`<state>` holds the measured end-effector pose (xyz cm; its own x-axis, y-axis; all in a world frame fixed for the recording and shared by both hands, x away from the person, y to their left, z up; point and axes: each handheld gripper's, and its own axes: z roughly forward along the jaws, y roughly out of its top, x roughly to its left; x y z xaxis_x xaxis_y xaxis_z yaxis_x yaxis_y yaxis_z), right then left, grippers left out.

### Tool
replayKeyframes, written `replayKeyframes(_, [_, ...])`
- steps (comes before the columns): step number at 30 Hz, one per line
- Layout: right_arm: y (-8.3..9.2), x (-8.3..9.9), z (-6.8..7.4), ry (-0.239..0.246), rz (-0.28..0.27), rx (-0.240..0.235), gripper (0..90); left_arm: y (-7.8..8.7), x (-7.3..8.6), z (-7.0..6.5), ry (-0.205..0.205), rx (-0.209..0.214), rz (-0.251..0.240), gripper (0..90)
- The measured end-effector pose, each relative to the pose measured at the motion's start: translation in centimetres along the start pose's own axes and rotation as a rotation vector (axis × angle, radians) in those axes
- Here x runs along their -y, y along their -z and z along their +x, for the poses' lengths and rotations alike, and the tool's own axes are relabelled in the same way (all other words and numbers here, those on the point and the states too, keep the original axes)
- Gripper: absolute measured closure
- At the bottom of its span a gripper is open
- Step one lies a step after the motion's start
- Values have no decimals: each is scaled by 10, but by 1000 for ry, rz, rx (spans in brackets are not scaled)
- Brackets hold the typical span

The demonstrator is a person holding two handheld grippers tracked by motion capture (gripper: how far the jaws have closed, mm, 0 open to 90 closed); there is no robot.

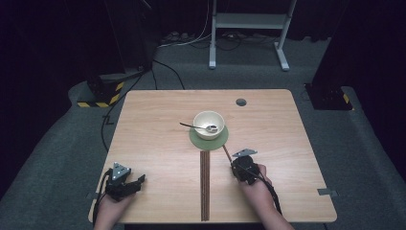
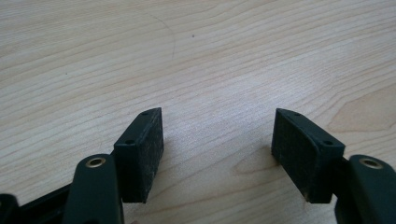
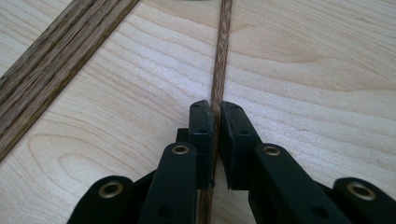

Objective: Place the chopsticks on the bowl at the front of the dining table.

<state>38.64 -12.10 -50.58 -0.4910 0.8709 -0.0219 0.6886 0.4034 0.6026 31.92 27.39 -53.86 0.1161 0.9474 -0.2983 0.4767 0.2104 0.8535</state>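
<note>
My right gripper (image 3: 215,116) is clamped on a thin wooden stick (image 3: 221,56) lying on the tabletop (image 1: 158,143), just beside the green mat (image 1: 196,139) under the bowl (image 1: 208,122). My left gripper (image 2: 217,154) rests wide, holding nothing.

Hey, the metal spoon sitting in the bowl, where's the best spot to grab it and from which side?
Probably the handle of the spoon, where it sticks out over the left rim of the bowl. Come from the left, pads across the thin handle: that end is free, while the spoon's head lies inside the bowl.
</note>
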Motion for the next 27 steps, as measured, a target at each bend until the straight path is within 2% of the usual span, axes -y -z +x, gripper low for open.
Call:
replayKeyframes(6, [8,0,-3,6,-7,-8,843,0,0,0,0,0,1,342])
replayKeyframes(12, [23,-4,-2,14,-50,-13,842,0,0,0,0,-1,-1,342])
replayKeyframes(18, [40,-20,0,12,-110,-33,842,0,0,0,1,-1,-1,343])
replayKeyframes(22, [49,-29,4,35,-141,-37,842,0,0,0,0,0,0,342])
replayKeyframes(24, [55,-42,7,40,-175,-43,842,0,0,0,0,0,-1,342])
replayKeyframes(27, [58,-54,8,46,-189,-46,842,0,0,0,-2,1,4,342])
